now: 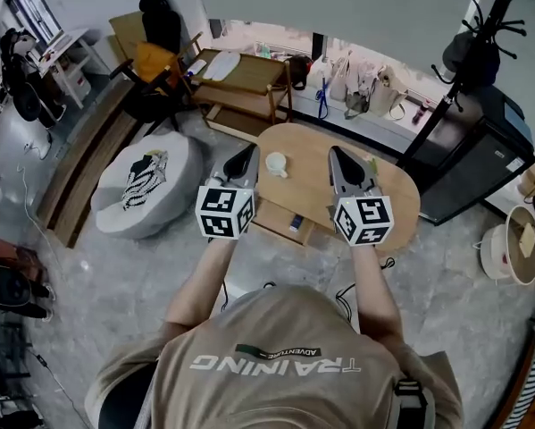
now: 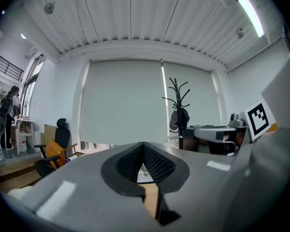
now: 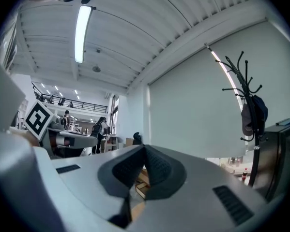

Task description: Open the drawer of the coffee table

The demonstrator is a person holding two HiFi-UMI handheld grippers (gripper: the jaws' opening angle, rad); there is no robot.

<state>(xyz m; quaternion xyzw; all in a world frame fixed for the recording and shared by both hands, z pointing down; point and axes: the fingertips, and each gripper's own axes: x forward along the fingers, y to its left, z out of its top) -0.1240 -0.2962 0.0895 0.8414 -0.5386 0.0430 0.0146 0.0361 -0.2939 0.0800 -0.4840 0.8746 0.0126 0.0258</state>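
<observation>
Though left tool [image 1: 251, 150] partly hides drawer [image 1: 280, 220], it and right tool [image 1: 337, 151] closed, empty.

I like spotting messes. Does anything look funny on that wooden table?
Only the drawer sticks out on the near side of the coffee table, a small thing inside. The cup stands upright; nothing looks spilled.

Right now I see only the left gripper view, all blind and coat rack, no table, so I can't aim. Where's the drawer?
Observer: In the head view the drawer sits under the near edge of the coffee table, seemingly pulled out.
Operator: Anything on top?
Observer: A white cup, pictured just right of the left gripper.
Operator: Right gripper?
Observer: The right gripper is shut and empty, above the tabletop.
</observation>
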